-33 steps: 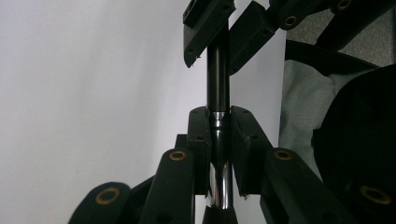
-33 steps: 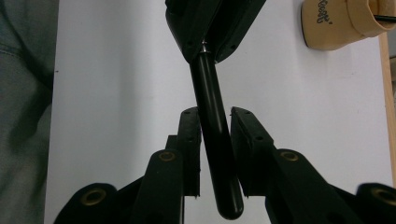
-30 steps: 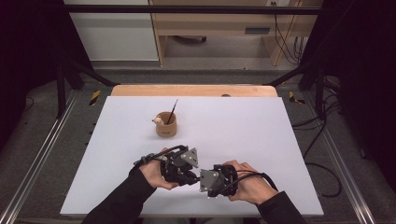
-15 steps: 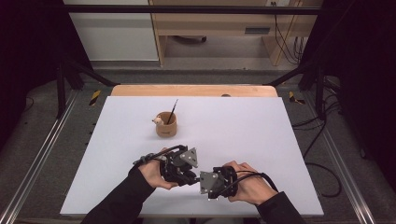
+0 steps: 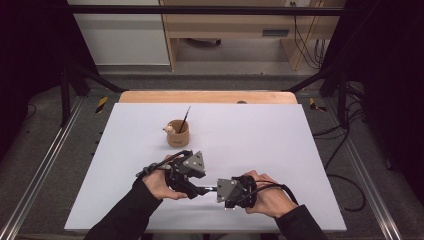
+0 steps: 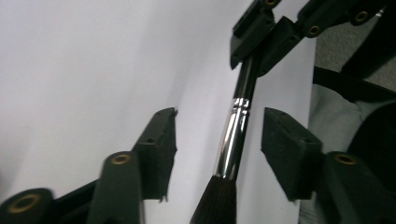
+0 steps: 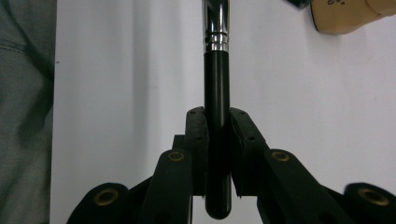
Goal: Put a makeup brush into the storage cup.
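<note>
step: we pass the brush (image 6: 232, 140) between grippers, near the cup (image 5: 177, 133).
left gripper (image 6: 217, 140): just released, brush between jaws.
right gripper (image 7: 217, 130): clamps handle.
next: we withdraw left.

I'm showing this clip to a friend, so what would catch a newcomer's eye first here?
First, the two grippers meeting low on the white table: the right gripper is clamped on a black brush, and the left gripper has just been opening, fingers standing clear of the shiny collar. Farther back stands a small wooden cup holding another brush.

Brush (image 6: 232, 140): black handle, silver ferrule, dark bristles. Table (image 5: 280, 135): plain white. Cup (image 5: 177, 133): tan (unpatterned). Gripper pads: black.
</note>
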`<state>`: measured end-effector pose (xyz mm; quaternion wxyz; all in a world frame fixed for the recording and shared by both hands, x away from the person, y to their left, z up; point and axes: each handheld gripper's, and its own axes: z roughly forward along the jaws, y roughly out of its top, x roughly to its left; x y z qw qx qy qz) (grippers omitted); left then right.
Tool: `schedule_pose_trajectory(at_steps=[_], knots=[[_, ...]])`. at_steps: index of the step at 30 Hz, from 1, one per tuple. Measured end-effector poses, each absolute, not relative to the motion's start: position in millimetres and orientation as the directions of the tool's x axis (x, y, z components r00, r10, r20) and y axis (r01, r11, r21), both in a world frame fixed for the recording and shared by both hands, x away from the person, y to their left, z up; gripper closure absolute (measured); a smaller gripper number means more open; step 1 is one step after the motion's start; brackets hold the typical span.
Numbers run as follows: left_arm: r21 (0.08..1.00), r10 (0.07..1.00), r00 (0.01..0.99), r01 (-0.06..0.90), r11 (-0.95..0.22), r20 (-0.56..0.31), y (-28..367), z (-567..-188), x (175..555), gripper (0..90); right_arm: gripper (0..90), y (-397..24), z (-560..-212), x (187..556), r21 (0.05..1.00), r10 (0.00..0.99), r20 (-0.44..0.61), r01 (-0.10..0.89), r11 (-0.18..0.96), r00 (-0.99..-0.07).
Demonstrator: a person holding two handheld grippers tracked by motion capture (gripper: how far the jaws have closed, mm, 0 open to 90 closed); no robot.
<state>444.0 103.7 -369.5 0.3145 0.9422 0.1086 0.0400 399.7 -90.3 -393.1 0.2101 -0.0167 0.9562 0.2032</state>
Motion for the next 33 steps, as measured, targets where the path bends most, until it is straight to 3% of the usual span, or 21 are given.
schedule_pose_trajectory(at_steps=[9,33], knots=[[0.658,0.301,0.952,0.196,-0.727,0.050,127.4,-365.2,446.4,25.6,79.5,-98.3,-391.7,404.4,0.404,0.110,-0.401,-0.068,0.912,-0.909],[0.788,0.495,0.869,0.317,-0.528,-0.018,180.7,-393.4,434.3,16.5,79.4,-117.7,-395.9,411.5,0.501,0.265,-0.341,0.065,0.863,-0.902]])
